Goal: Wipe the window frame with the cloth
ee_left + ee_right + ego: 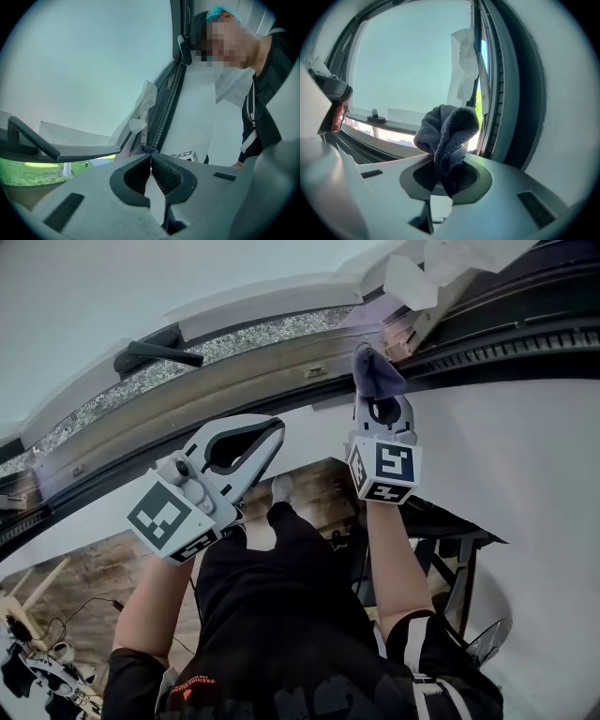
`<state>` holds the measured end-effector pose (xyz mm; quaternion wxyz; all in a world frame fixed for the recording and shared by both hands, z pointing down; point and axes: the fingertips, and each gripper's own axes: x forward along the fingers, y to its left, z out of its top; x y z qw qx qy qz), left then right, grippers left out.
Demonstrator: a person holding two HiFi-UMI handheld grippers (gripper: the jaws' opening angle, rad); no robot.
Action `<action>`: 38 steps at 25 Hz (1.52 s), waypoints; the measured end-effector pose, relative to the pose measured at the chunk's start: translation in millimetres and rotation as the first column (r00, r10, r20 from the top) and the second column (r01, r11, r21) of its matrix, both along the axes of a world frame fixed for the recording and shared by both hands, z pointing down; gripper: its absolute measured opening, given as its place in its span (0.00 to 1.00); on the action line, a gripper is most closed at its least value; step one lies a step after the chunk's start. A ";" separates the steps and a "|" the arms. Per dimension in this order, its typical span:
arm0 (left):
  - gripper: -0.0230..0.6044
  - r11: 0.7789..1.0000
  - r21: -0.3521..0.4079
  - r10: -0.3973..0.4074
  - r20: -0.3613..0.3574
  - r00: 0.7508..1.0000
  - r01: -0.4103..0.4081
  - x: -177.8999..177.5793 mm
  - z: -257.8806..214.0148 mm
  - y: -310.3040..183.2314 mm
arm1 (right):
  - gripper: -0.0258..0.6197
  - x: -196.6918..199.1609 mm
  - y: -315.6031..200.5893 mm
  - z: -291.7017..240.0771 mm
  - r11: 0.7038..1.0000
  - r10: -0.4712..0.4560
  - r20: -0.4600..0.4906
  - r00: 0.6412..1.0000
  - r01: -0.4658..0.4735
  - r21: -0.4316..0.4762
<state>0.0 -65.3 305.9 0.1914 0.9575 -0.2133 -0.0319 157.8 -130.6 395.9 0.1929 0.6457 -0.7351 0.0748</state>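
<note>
**A:** Quick one: how far along is this wipe job? Start with the hands.

**B:** Nearest first. The left gripper (274, 430) is pinched fully together with nothing in it, just held up below the window and doing no work. The right gripper (380, 407) is clamped on a bunched grey cloth (373, 373), with a wad poking out past the tips.

**A:** And is the cloth actually on the window frame?

**B:** Pretty much. In the head view the wad sits at the right-hand end of the window frame (187, 401), right by the corner under the crumpled white film (422, 277). Whether it's touching or just off it, I honestly can't tell.

**A:** So is it done or not?

**B:** My guess is early or midway. There are no streaks and no clean/dirty line anywhere, so nothing proves what's been covered. The long stretch of rail running left toward the black handle (155, 354) looks like what's left, plus the upright side. Beyond that it's only glass (408, 61) and a strip of grass (37, 171) outside.
</note>
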 end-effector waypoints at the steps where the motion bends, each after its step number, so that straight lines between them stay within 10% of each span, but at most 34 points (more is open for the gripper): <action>1: 0.08 1.000 -0.001 -0.002 -0.001 1.000 0.002 -2.5 0.1 0.7 | 0.11 -2.5 0.5 0.9 1.000 -0.002 0.004 1.000 0.002 -0.003; 38: 0.08 0.994 0.012 -0.107 -0.021 0.994 0.107 -128.4 -7.0 26.6 | 0.11 -140.3 17.8 6.7 0.993 -0.110 0.041 0.993 0.111 -0.038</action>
